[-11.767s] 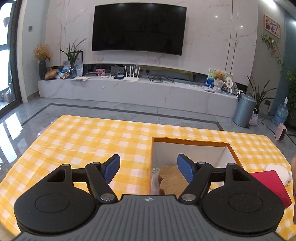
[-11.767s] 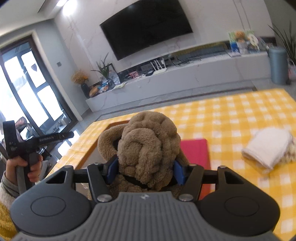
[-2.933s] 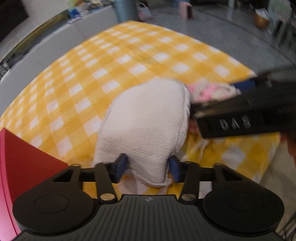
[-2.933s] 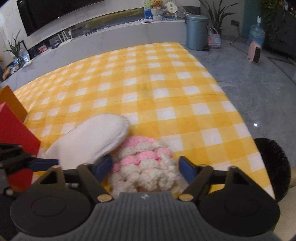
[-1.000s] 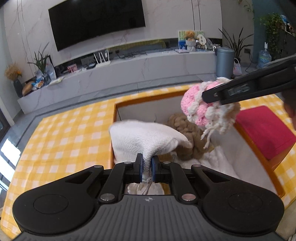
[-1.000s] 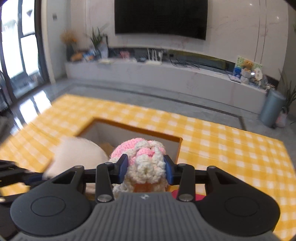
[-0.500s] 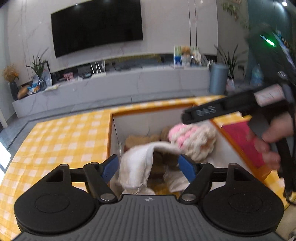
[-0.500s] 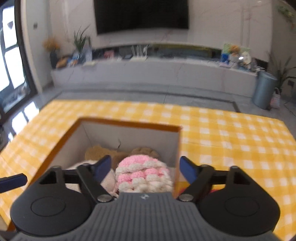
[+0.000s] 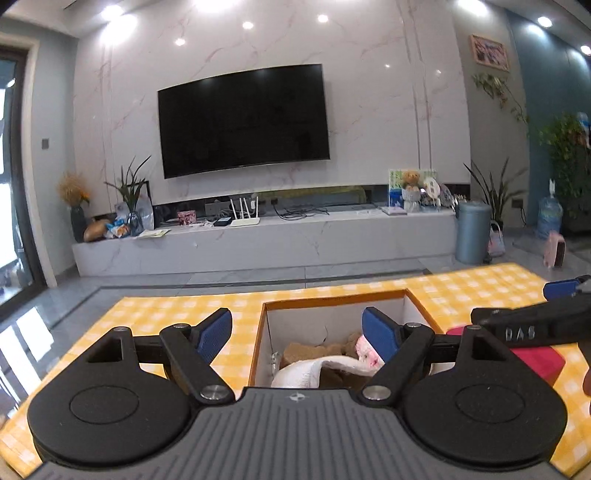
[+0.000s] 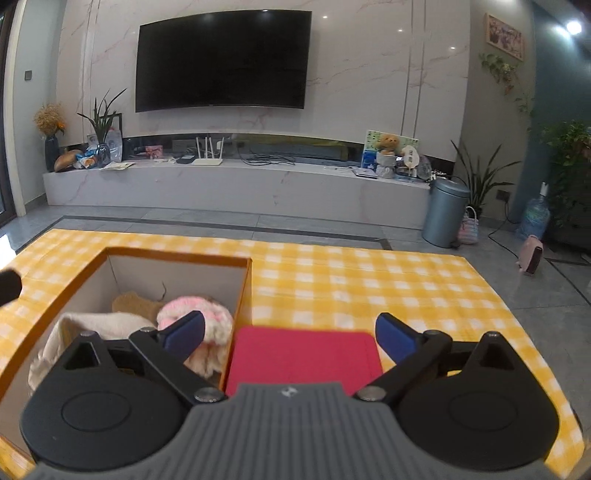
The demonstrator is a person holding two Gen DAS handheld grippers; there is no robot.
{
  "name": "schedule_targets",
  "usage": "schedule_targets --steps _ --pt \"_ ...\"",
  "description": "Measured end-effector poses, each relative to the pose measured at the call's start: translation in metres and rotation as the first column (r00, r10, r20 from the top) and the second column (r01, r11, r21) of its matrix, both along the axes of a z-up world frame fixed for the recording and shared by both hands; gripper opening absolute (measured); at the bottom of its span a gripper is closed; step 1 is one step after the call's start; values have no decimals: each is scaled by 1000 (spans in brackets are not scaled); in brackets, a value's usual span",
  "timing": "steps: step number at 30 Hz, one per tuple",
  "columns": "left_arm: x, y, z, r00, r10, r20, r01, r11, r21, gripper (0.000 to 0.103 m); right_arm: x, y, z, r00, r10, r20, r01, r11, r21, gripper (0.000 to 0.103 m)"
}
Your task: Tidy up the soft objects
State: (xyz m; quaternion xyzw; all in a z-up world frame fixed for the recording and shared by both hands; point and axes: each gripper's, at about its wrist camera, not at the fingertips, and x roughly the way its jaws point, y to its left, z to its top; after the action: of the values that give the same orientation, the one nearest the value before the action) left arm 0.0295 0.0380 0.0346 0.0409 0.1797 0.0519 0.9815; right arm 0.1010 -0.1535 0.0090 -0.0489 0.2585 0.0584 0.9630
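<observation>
Lighting: bright and even; recessed ceiling spotlights (image 9: pixel 247 25) flare white, daylight enters at the window (image 9: pixel 11 221) on the left. Glare: reflections on the glossy floor (image 9: pixel 22 332). Shadows: soft. Distortion: strong fisheye bending at edges. Focus: slight softness on the checked tablecloth (image 10: pixel 351 288); corners dark.

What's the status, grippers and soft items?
Left gripper and right gripper: jaws just opened, nothing between them. White cloth, pink knit, brown plush in box. Red lid beside box.
</observation>
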Motion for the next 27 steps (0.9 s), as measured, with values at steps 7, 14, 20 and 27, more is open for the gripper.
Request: schedule_targets --steps 7,14,20,27 --pt "0 -2 -6 1000 -16 -26 15 1000 -19 94 -28 16 -22 996 91 4 -91 996 7 97" --pt "3 -4 -15 998 -8 -58 6 999 -32 96 -36 30 -22 988 153 7 -153 988 29 97" --pt "1 -7 -20 997 -19 -75 16 999 -35 96 -37 31 -24 987 163 6 -163 986 31 97" --pt "0 -7 -21 996 -21 -88 17 999 -49 96 -39 32 -25 986 166 9 -166 986 21 97"
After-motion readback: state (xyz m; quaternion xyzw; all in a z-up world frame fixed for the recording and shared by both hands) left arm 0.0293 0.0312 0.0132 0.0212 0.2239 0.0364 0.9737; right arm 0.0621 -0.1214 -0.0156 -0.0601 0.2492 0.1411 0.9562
